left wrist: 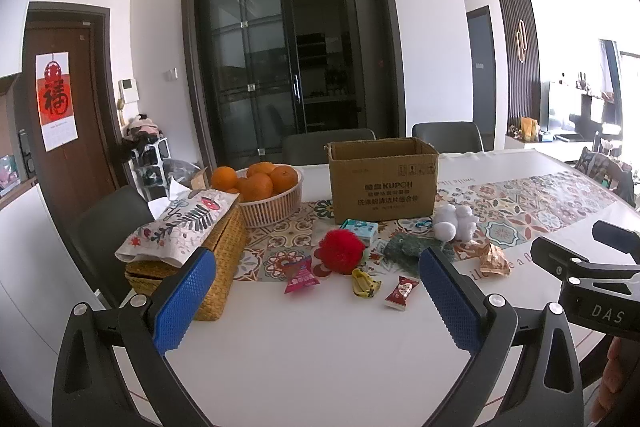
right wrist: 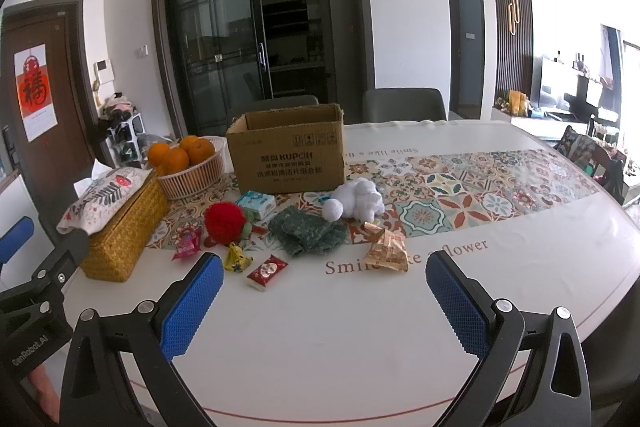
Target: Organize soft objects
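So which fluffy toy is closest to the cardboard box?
The white plush toy, just in front of the box; the red pom-pom lies further out.

Both grippers wide open, held low and level.

The left gripper (left wrist: 316, 289) points forward with its blue-padded fingers (left wrist: 182, 301) spread far apart, gripping nothing. The right gripper (right wrist: 320, 293) sits alongside it, its blue pads (right wrist: 456, 303) equally spread and empty.
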`<action>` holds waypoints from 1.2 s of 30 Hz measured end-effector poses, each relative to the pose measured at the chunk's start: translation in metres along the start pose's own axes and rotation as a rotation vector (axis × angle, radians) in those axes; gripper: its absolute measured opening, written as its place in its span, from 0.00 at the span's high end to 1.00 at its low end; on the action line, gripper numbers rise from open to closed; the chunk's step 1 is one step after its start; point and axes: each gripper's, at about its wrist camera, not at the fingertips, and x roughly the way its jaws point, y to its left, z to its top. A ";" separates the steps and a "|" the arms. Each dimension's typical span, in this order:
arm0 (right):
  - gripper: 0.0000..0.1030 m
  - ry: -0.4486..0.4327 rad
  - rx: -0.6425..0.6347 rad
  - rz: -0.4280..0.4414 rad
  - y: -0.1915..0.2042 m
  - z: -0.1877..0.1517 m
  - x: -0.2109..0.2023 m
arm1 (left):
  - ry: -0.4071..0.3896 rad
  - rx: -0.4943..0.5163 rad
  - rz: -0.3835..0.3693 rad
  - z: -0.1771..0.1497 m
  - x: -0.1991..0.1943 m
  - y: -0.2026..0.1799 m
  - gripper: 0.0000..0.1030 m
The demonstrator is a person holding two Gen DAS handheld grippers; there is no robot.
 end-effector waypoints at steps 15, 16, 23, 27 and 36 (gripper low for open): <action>0.00 0.064 0.044 -0.010 -0.015 -0.003 0.028 | 0.118 0.038 -0.123 -0.006 0.048 -0.028 0.00; 0.00 0.069 0.046 -0.016 -0.017 -0.003 0.032 | 0.125 0.045 -0.127 -0.007 0.053 -0.031 0.00; 0.00 0.115 0.062 -0.046 -0.032 -0.004 0.062 | 0.158 0.081 -0.152 -0.012 0.087 -0.050 0.00; 0.00 0.137 0.076 -0.065 -0.043 -0.006 0.082 | 0.202 0.110 -0.178 -0.018 0.108 -0.061 0.01; 0.00 0.179 0.136 -0.076 -0.070 -0.010 0.130 | 0.312 0.169 -0.231 -0.031 0.161 -0.089 0.17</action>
